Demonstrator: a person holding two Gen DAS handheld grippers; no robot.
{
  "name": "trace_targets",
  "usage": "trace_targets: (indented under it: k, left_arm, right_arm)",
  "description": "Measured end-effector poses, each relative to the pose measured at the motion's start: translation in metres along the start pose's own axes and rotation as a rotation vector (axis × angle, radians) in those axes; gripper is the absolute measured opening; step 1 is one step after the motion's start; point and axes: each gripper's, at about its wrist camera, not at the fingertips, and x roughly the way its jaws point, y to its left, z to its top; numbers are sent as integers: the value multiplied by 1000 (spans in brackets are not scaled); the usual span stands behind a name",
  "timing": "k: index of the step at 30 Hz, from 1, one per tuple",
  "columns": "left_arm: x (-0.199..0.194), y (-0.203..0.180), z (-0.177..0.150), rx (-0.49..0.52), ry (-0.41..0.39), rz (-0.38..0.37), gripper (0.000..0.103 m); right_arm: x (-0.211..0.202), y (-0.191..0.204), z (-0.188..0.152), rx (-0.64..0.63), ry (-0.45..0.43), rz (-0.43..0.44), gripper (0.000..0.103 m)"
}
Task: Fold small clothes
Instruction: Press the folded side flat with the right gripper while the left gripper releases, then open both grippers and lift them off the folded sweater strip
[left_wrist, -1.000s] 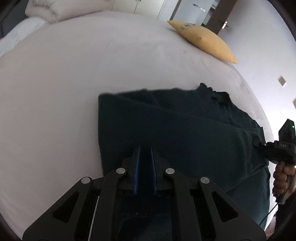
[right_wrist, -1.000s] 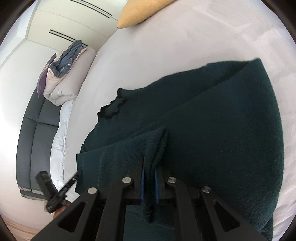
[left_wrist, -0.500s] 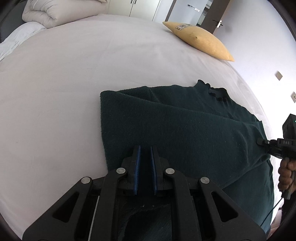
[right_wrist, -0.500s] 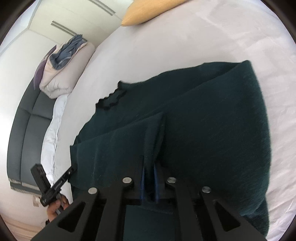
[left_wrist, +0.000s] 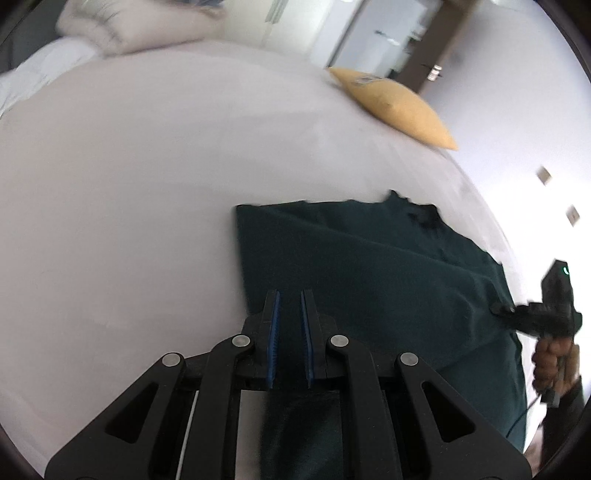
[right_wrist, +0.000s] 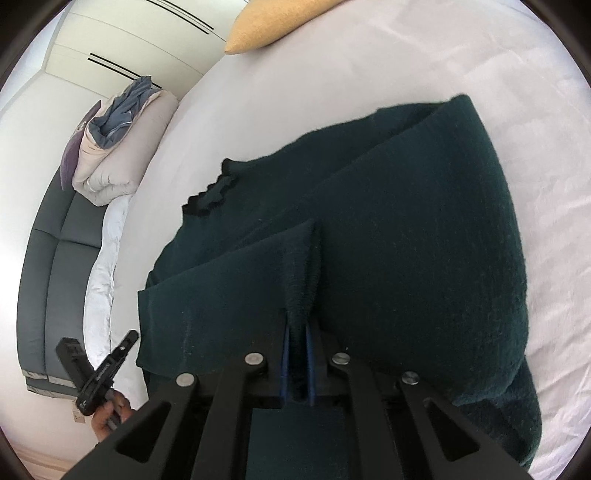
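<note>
A dark green knitted garment (left_wrist: 369, 266) lies partly folded on the white bed (left_wrist: 129, 184). It also fills the right wrist view (right_wrist: 406, 229), with its frilled neckline (right_wrist: 210, 195) at the far left. My left gripper (left_wrist: 289, 306) sits over the garment's near edge, jaws a small gap apart, with nothing seen between the blue pads at the tips. My right gripper (right_wrist: 297, 332) is shut on a raised fold of the garment (right_wrist: 299, 266). It appears in the left wrist view (left_wrist: 532, 317) at the garment's right edge.
A yellow pillow (left_wrist: 395, 107) lies at the bed's far side. A folded duvet (right_wrist: 122, 144) and a grey sofa (right_wrist: 51, 258) stand beyond the bed. Cupboards and a doorway line the far wall.
My left gripper has drawn back toward the garment's near left corner. My right gripper still holds the fold, which now stands stretched taller between its pads.
</note>
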Motion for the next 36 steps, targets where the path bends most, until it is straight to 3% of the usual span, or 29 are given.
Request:
trace_targets:
  k: [5,12,18,23,26,28,29,30,31,33,35,36]
  left_arm:
    - [25,-20,-16,169,107,119,11]
    - [23,-21,-25,240,90,164,11]
    - [19,-17,-29,220,81,156,11]
    - [22,-19,-32,216,71,162,11]
    - [20,-17,-33,214,67,165,11]
    - [19,-16,-33,215,66,164,11]
    - [19,-16,-33,213,66,163,11]
    - [19,-15,-32,210,65,160,11]
    - [16,-13,-33,200,63,152,11]
    - [10,-10,-35,182,64,147,11]
    - [0,-7,-39,161,68,154,13]
    - [-6,-3,-42,138,76,153,21]
  right_arm:
    - [0,0,-2,-7,-8,-2,8]
    - [-3,-6,-7,0,-30,32,7]
    - [-10,-12,-9,26,-52,33,7]
    - [-38,8,-12,-24,-163,-160,16]
    - [-43,33,-18,-106,-190,-93,16]
    - [-31,48,-23,-159,-152,-38,31]
    - [-21,51,-26,-172,-118,-14,47]
    - [-10,49,-27,-174,-87,-2,57]
    - [-1,43,-29,-175,-74,-8,57]
    - [-2,32,-32,-192,-111,-14,37]
    - [-14,20,-35,-153,-129,1,36]
    - [-23,14,-38,-135,-142,-13,42]
